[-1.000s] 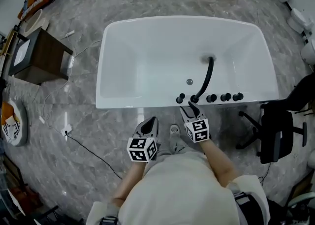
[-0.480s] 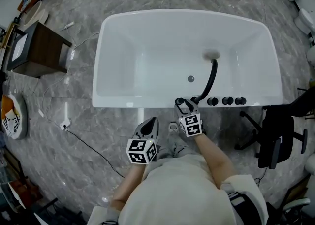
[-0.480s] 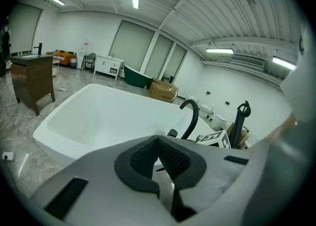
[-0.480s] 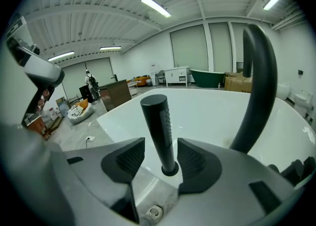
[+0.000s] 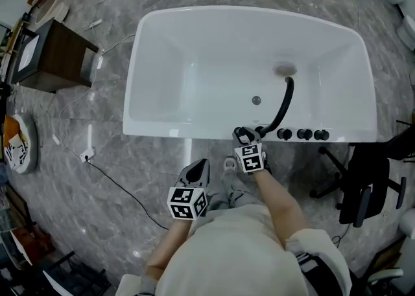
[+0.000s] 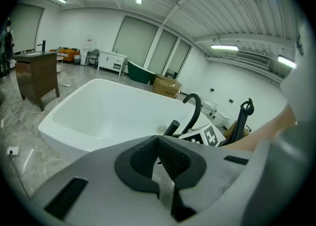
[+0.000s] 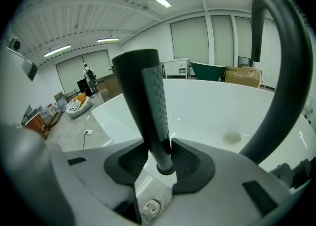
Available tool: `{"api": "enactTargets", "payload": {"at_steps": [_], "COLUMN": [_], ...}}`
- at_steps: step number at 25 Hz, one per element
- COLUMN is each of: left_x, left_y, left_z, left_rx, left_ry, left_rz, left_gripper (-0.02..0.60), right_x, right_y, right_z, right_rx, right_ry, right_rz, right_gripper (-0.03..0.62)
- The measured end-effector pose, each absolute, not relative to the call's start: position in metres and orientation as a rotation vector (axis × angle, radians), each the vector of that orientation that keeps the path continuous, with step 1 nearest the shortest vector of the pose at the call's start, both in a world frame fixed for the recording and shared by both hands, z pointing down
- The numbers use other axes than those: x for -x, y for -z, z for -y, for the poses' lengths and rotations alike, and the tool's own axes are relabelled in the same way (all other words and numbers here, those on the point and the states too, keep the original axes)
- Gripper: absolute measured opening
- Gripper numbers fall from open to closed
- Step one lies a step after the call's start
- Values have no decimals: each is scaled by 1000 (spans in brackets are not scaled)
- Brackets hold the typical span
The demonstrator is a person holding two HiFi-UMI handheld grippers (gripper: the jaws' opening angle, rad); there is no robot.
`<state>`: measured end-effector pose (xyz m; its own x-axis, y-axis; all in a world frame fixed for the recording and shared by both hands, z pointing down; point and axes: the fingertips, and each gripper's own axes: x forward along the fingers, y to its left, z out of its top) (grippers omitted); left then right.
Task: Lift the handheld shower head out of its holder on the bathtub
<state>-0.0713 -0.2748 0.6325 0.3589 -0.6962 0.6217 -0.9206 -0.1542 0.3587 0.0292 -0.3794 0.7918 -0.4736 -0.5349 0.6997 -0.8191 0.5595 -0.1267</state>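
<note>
Right gripper view shows me the matte black, ribbed, stick-shaped handheld shower head [image 7: 145,101] standing upright on the near rim of the glossy white bathtub [image 7: 212,106], beside a black arched spout [image 7: 289,81]. My right gripper [image 7: 159,157] has its jaws closing on that handle, with a pad against each side. On the left gripper [image 6: 158,143] the jaws are pressed together with nothing in them, and it hangs short of the tub over the grey marble floor [image 5: 117,178].
</note>
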Motion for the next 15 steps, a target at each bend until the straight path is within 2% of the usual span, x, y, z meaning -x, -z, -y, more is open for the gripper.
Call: {"api": "enactTargets", "payload": {"at_steps": [15], "left_x": [72], "left_y": [-617], "left_z": [270], "left_rx": [-1959], "left_ry": [-382], "left_rz": [1407], "left_gripper": [20], "right_x": [-32], "right_y": [-767], "right_z": [376], "right_rx": [-1084], "right_ry": [-556], "right_rz": [2177], "right_gripper": [143]}}
